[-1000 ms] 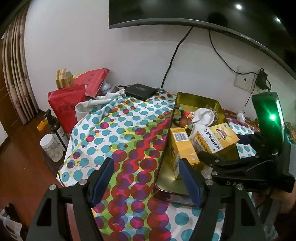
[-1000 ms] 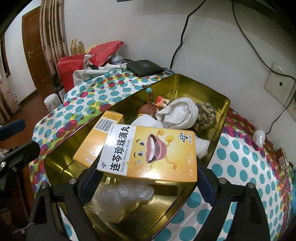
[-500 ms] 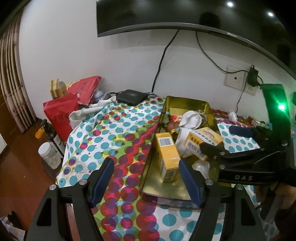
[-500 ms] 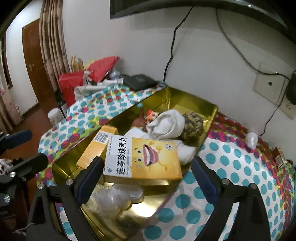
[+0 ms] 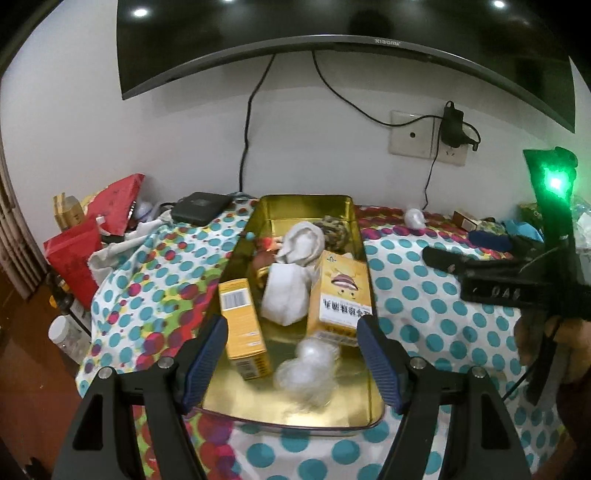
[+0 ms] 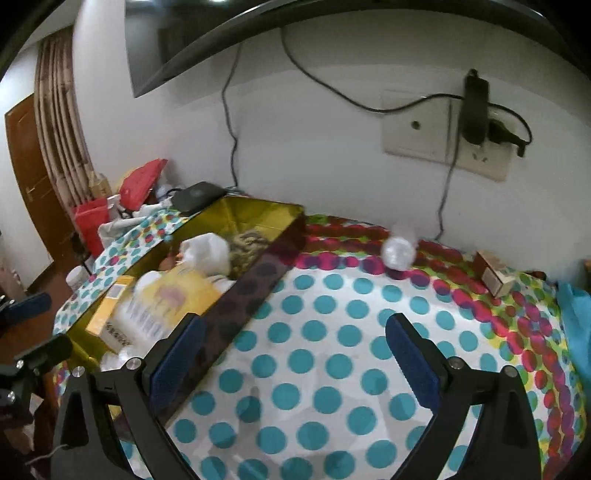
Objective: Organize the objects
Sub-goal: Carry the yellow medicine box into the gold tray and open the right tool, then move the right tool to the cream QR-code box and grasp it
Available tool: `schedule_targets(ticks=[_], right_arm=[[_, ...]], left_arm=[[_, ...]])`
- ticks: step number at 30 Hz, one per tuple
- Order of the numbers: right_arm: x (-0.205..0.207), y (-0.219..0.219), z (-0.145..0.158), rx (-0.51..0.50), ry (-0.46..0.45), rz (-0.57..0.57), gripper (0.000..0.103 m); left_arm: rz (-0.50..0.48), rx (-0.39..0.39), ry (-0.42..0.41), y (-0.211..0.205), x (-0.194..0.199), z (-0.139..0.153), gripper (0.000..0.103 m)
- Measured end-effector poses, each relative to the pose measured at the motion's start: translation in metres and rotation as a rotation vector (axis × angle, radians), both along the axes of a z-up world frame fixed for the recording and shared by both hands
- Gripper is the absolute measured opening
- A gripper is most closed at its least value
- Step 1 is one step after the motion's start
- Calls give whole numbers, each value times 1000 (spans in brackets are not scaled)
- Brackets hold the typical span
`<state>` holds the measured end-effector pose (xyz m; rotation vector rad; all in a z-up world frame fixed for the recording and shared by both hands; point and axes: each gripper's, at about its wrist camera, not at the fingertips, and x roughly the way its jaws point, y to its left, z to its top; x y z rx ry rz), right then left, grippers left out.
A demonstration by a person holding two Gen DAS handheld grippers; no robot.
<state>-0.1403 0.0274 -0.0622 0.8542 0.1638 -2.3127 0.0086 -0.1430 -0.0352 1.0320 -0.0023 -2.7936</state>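
A gold metal tin lies on the dotted tablecloth. It holds a yellow medicine box with a cartoon mouth, a narrower orange box, white cloth bundles, a clear plastic wad and a woven ball. My left gripper is open and empty above the tin's near end. My right gripper is open and empty over the bare cloth to the right of the tin. A small crumpled white wad and a small brown box lie farther back on the cloth.
A TV hangs on the wall above a socket with a plugged charger. A black set-top box, red bags and bottles crowd the table's left end. Blue items lie at the right.
My right gripper let go of the yellow medicine box, which now stands in the tin, and pulled away to the right. My left gripper swung right and now faces the tin.
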Motion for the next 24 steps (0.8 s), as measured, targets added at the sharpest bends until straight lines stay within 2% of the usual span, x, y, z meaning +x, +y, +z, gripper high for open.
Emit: schedule_targets(ticks=[3, 7, 10, 16, 24], right_arm=[[0, -13, -6, 13, -19, 53, 95], [4, -25, 0, -7, 36, 67, 94], [-2, -26, 1, 13, 57, 62, 94], [-33, 8, -2, 73, 94, -47, 95], [-114, 80, -21, 123, 6, -232, 95]], left_arm=[[1, -4, -4, 2, -3, 1, 74], [-4, -17, -9, 3, -5, 2, 74], [-11, -21, -10, 5, -9, 2, 74], [-43, -29, -9, 19, -21, 4, 74], [-87, -43, -14, 45, -43, 2, 74]])
